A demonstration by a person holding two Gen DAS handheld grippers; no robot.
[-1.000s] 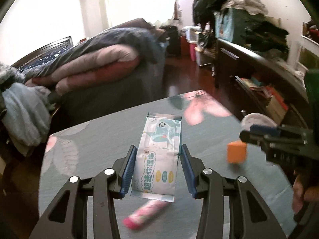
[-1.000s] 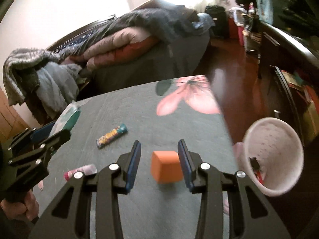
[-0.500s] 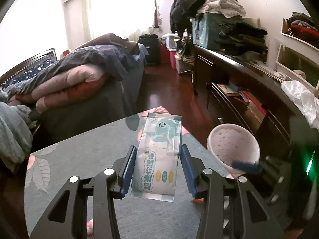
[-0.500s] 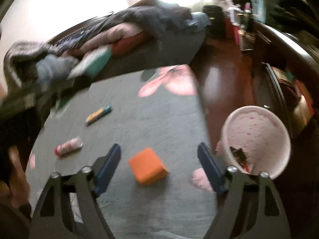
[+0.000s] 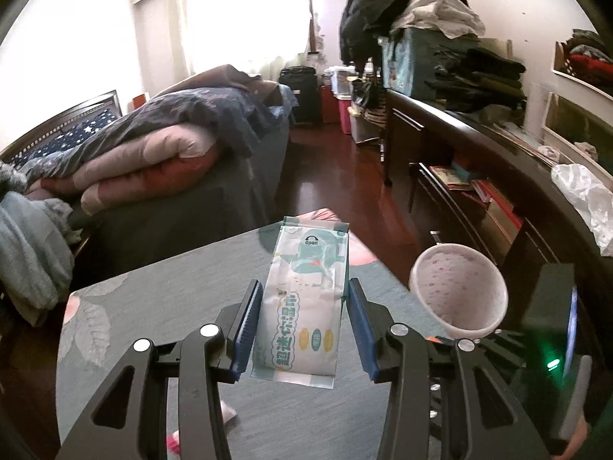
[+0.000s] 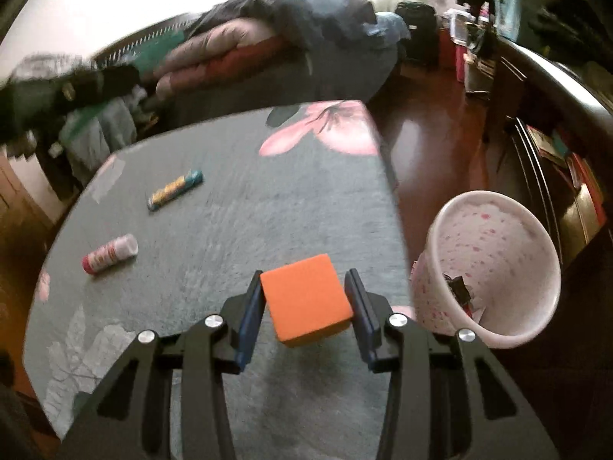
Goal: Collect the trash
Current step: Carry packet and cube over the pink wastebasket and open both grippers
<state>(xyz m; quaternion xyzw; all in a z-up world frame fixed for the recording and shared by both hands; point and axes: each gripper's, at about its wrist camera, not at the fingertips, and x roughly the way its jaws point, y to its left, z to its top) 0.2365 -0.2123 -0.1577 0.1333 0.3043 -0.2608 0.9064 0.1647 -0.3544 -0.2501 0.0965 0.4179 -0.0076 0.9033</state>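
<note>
My left gripper (image 5: 304, 291) is shut on a pale wet-wipes packet (image 5: 310, 264), which hangs above the grey flowered table (image 5: 161, 306). A white bin with pink specks (image 5: 458, 291) stands on the floor just right of the packet. In the right wrist view an orange block (image 6: 306, 303) sits between the blue pads of my right gripper (image 6: 304, 280). Its jaws are closing and both pads touch the block's sides. The same bin (image 6: 498, 237) is close to the right, with some dark scraps at its bottom.
A pink-and-white tube (image 6: 110, 253) and a blue-yellow stick wrapper (image 6: 175, 189) lie on the table's left half (image 6: 249, 211). A bed with piled quilts (image 5: 153, 153) stands behind the table. A dark sideboard (image 5: 479, 145) lines the right wall beyond the wooden floor.
My left gripper swung right with the packet, bringing the bin into view. My right gripper's jaws went wide around the orange block and have come back in against it.
</note>
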